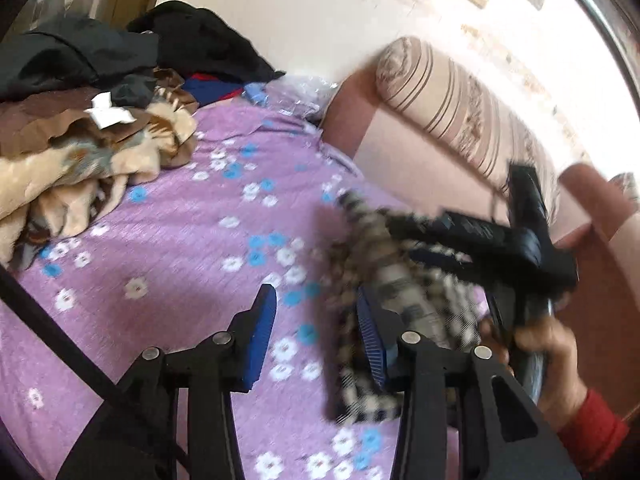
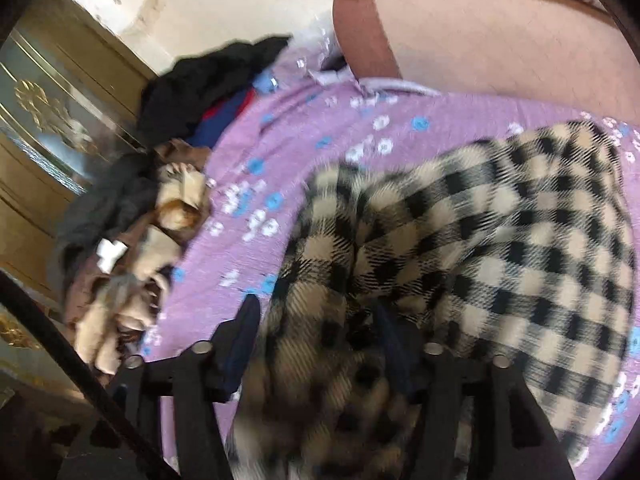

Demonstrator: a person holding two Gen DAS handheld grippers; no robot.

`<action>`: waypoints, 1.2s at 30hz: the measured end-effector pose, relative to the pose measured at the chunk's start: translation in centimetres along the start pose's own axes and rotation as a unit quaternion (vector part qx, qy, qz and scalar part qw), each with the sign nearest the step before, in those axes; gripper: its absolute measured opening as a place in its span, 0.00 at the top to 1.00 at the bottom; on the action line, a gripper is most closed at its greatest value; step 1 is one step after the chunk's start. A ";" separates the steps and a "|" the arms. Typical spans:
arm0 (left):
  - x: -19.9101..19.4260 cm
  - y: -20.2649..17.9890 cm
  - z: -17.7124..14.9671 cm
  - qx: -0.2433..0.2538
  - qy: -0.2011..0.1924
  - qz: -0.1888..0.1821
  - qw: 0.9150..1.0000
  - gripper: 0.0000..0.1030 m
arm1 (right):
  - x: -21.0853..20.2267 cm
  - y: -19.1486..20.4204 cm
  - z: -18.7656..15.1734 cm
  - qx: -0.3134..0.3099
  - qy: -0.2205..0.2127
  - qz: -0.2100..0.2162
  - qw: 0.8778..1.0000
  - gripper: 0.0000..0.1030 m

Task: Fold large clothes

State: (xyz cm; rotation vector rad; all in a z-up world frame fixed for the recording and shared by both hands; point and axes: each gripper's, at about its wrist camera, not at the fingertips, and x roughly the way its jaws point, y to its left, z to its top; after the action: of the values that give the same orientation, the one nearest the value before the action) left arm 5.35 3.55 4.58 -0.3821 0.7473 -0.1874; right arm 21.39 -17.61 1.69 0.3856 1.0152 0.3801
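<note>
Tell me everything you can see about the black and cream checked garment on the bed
The checked garment looks like thick, soft woven or fleecy cloth in black and cream plaid. It lies bunched and partly lifted on the purple flowered bedsheet, its near end gathered between the fingers of the right gripper. In the left wrist view it hangs blurred beside the open left gripper, brushing one blue pad. Sleeves or collar cannot be made out.

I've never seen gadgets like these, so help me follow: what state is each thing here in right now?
Left gripper: open, holding nothing.
Right gripper: fingers apart, checked garment bunched between them.
Checked garment: crumpled, unfolded, partly lifted.
Clothes pile: heaped, unfolded.
Purple bedsheet: spread flat.
</note>
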 end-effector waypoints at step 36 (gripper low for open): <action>13.2 -2.7 -5.1 -0.151 0.255 -0.233 0.926 0.89 | -14.2 -15.5 -8.7 0.124 -0.115 -0.056 0.984 0.22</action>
State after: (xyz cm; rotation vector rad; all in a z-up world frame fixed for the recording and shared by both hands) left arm 11.27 -4.25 -6.00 -0.8246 1.1972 -0.6417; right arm 9.03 -36.72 0.70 0.5808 0.8548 0.1027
